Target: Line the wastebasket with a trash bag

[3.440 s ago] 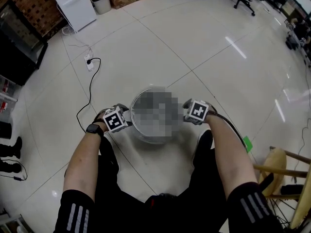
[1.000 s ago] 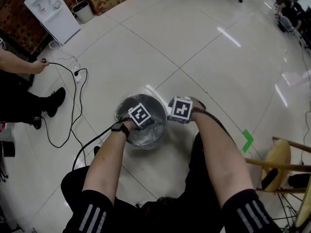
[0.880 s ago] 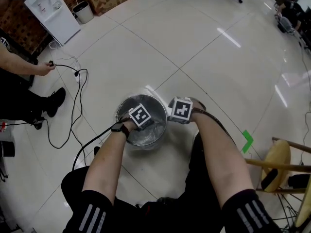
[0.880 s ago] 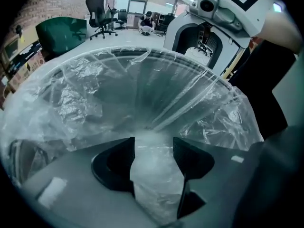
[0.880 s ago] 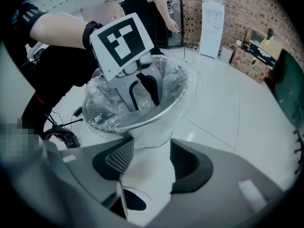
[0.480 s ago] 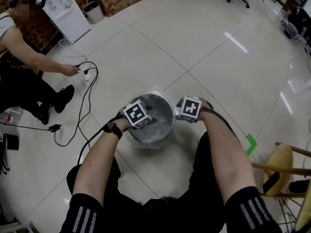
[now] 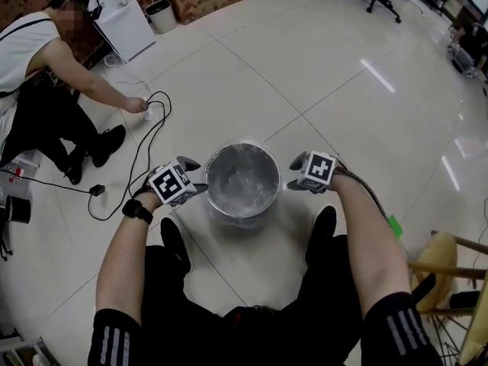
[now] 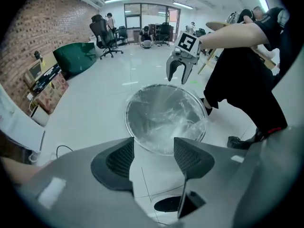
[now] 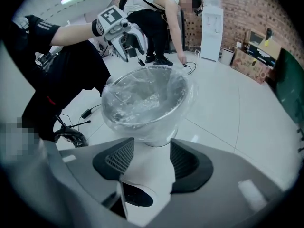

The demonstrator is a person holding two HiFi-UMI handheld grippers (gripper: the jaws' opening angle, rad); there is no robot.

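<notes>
1. The wastebasket (image 7: 242, 181) stands upright on the floor (image 7: 320, 82), near the wearer and between the two grippers. This placement is judged to keep the rim within reach of both hands.
2. A clear bag (image 9: 142, 96) is seen inside it, crumpled at the bottom, with film turned out over the rim. The overhang lies against the outer wall and is judged to hold the liner up.
3. The left gripper (image 7: 194, 175) is held just left of the rim. Its jaws are spread, and nothing is gripped between them.
4. The right gripper (image 7: 294, 174) is held just right of the rim, jaws likewise spread and empty.
5. Neither gripper touches the bag. The flanking pose is judged a let-go, with lining done or nearly so.
6. At far left a crouching person (image 7: 46, 75) handles a cable (image 7: 149, 128), well apart from the wastebasket.
</notes>
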